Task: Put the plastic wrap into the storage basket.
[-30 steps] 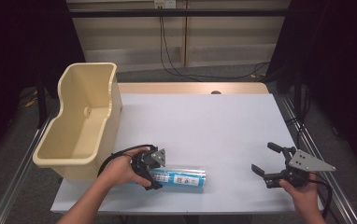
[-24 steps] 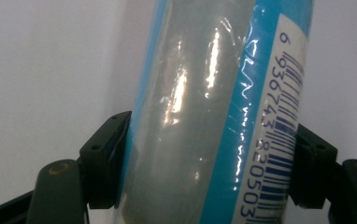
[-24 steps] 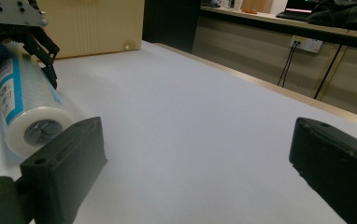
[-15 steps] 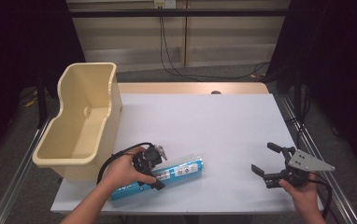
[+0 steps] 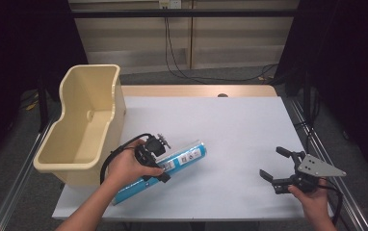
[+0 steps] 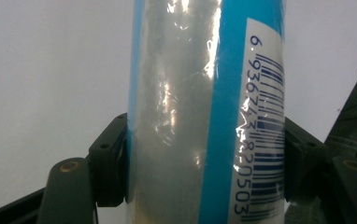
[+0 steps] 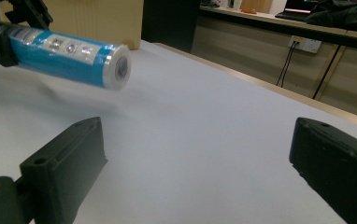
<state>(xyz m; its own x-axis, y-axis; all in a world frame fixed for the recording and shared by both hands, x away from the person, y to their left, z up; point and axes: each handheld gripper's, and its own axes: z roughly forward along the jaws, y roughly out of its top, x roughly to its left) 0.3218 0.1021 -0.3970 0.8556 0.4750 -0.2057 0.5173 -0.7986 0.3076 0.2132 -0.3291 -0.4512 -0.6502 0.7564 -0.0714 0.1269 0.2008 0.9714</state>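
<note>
A long blue and clear wrapped roll [image 5: 165, 169] with a barcode label hangs slanted above the white table [image 5: 230, 130], its right end higher. My left gripper [image 5: 154, 166] is shut on its middle; in the left gripper view both pads press the roll [image 6: 204, 116] from either side. From the right gripper view the roll [image 7: 64, 51] shows at upper left, lifted off the table. My right gripper [image 5: 275, 169] stands open near the table's front right, with nothing between its fingers.
A cream plastic tub [image 5: 83, 127] stands at the table's left edge, just beyond the left hand. Cables run along the floor behind the table, and a metal rail [image 5: 317, 139] runs down the right side.
The left gripper closed on the roll and lifted it off the table, tilting its right end upward. The right gripper has stayed where it was.
</note>
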